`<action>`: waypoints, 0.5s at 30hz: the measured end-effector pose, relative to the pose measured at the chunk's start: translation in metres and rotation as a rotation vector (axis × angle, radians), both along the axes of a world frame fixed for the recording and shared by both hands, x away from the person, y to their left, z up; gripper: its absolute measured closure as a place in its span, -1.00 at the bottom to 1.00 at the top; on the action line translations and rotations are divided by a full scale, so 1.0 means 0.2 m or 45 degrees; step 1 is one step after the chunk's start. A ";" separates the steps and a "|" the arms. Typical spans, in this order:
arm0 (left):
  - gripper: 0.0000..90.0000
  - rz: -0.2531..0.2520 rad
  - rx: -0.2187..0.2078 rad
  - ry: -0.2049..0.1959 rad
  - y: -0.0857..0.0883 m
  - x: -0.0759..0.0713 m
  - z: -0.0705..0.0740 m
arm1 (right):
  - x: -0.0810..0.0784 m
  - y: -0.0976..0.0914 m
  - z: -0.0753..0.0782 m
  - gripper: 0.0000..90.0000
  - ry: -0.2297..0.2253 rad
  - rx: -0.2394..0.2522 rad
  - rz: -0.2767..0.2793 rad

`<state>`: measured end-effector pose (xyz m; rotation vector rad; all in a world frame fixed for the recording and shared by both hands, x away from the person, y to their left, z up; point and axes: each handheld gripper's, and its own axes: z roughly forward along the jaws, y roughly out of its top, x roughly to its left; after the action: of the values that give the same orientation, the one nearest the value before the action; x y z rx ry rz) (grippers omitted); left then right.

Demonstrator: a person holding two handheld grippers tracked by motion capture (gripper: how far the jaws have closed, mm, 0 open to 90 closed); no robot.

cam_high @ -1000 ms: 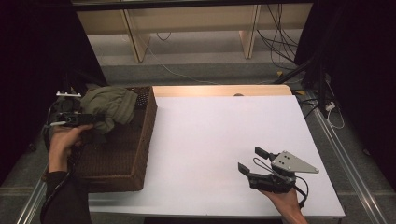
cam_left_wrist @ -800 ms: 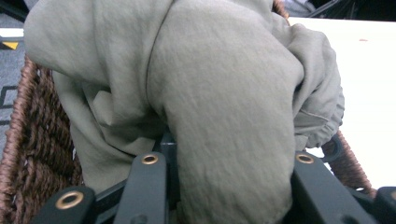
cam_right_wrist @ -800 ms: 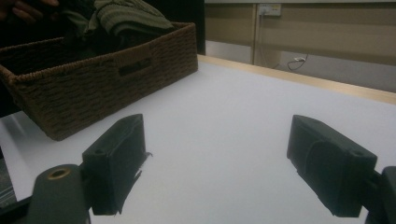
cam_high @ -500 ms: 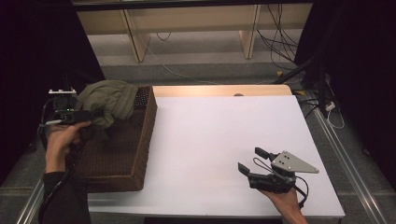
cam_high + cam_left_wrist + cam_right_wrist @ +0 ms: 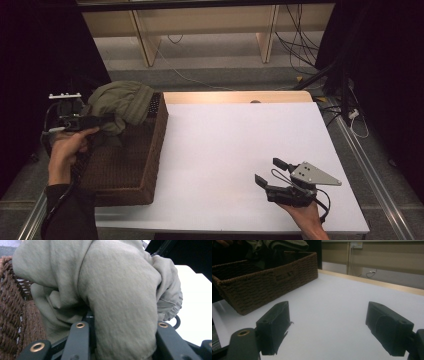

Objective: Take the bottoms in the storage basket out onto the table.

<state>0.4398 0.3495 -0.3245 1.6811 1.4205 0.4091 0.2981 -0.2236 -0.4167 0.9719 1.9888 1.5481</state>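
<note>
My left gripper [image 5: 102, 121] is shut on a bunched olive-green cloth [image 5: 122, 102], held over the far end of a brown wicker basket [image 5: 150, 160] at the table's left. In the left gripper view the cloth [image 5: 120, 290] bulges between and over both black jaws of this gripper [image 5: 122, 340], with the basket's weave [image 5: 12, 315] to the left. My right gripper [image 5: 268, 170] rests on the white tabletop [image 5: 240, 135] near the front right, open, with nothing between its jaws. In the right gripper view that gripper [image 5: 329, 330] faces the basket [image 5: 269, 282] and the cloth [image 5: 284, 243].
Behind the table's wooden far edge [image 5: 240, 96] stand pale shelf legs [image 5: 142, 45], with cables [image 5: 300, 40] on the floor. Metal rails [image 5: 360, 150] run along both sides of the table. The white top between basket and right gripper is bare.
The left gripper has lifted the cloth slightly higher above the basket. The right gripper has kept still.
</note>
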 end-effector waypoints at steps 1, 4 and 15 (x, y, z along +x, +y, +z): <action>0.42 -0.005 -0.008 -0.006 0.00 0.00 0.00 | 0.00 0.00 0.00 -0.54 0.001 0.000 -0.001; 0.42 -0.029 -0.020 -0.022 -0.02 0.00 0.01 | 0.00 0.00 0.00 -0.54 0.000 -0.001 0.000; 0.42 -0.106 -0.059 -0.064 -0.08 -0.01 0.05 | 0.00 0.00 0.00 -0.54 0.001 0.001 0.001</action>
<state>0.4374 0.3339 -0.3141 1.6745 1.3095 0.3665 0.2982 -0.2238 -0.4168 0.9723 1.9900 1.5489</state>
